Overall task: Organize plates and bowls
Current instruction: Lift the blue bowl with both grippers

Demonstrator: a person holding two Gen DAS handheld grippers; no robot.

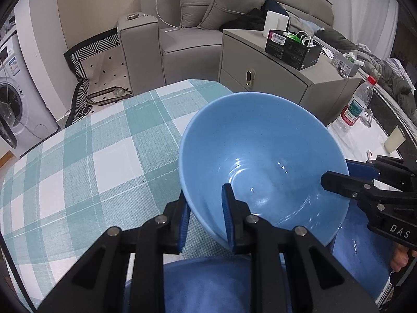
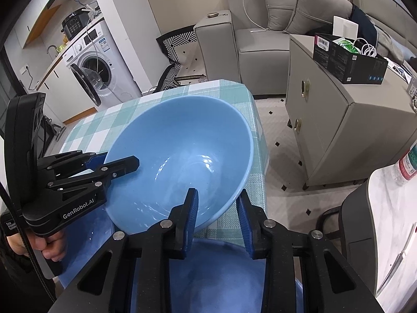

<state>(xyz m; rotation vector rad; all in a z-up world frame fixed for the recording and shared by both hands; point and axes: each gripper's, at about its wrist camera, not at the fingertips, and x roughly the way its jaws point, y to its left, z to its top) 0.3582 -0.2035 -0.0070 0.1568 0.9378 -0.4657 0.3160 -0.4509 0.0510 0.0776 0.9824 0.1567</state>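
Right up close, the left gripper (image 1: 206,208) pinches the near edge of the big blue bowl (image 1: 260,151), one finger inside and one outside, squeezed tight on the wall. The right gripper (image 2: 217,208) straddles the edge on the other side, with one finger in and one out. I think it holds too, but there looks to be a gap at the outer finger, so its hold may be looser.

The bowl is tipped up, with its open side facing the cameras. Under it lies a darker blue plate (image 2: 219,274). Both sit at the near end of the table with the green checked cloth (image 1: 104,143).

To do this well, both hands should move together and level the bowl slowly. Two thin pinches on a slippery edge can slide. Past the table is a grey sofa (image 2: 250,44).
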